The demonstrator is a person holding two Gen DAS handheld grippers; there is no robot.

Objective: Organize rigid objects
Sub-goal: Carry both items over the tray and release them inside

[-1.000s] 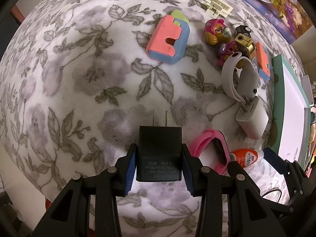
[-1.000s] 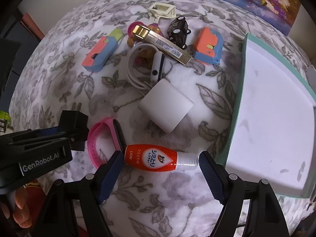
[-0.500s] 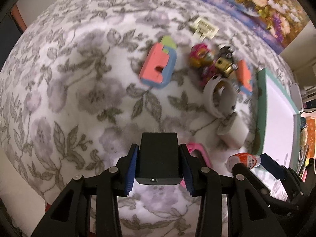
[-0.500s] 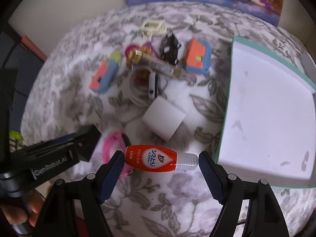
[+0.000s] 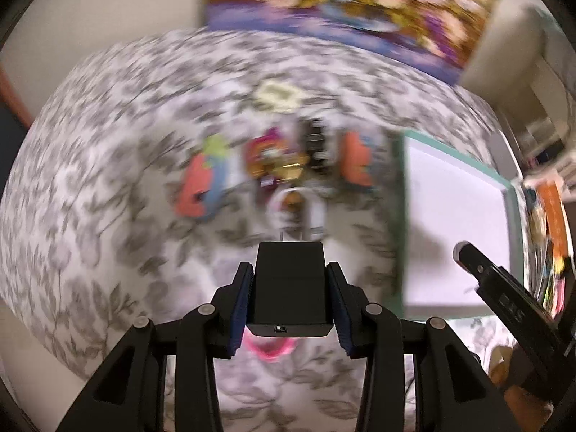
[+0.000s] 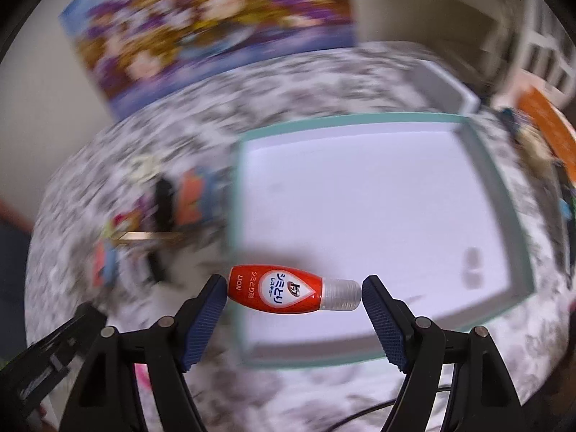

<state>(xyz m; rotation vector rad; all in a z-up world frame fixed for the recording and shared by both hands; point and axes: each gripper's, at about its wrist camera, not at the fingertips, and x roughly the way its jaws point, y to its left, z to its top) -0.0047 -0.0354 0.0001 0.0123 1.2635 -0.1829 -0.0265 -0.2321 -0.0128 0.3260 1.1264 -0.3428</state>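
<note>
My left gripper [image 5: 289, 291] is shut on a black plug adapter [image 5: 289, 280], prongs pointing away, held above the floral cloth. My right gripper [image 6: 293, 293] is shut on a small red bottle [image 6: 277, 289] with a clear cap, gripped end to end and held over the near left part of the white tray with a teal rim [image 6: 424, 118]. In the left wrist view that tray [image 5: 397, 216] lies to the right, and the right gripper's finger [image 5: 478, 262] reaches over it.
Blurred toys and blocks [image 5: 280, 165] lie in a cluster left of the tray. A pink band [image 5: 270, 347] lies under the left gripper. A flowered picture [image 6: 216, 25] leans at the back. Cluttered shelves [image 5: 550, 198] stand right of the tray.
Both grippers have lifted off the cloth with their objects and swung right. The red bottle now hangs over the tray; the adapter has risen higher and nearer the tray.
</note>
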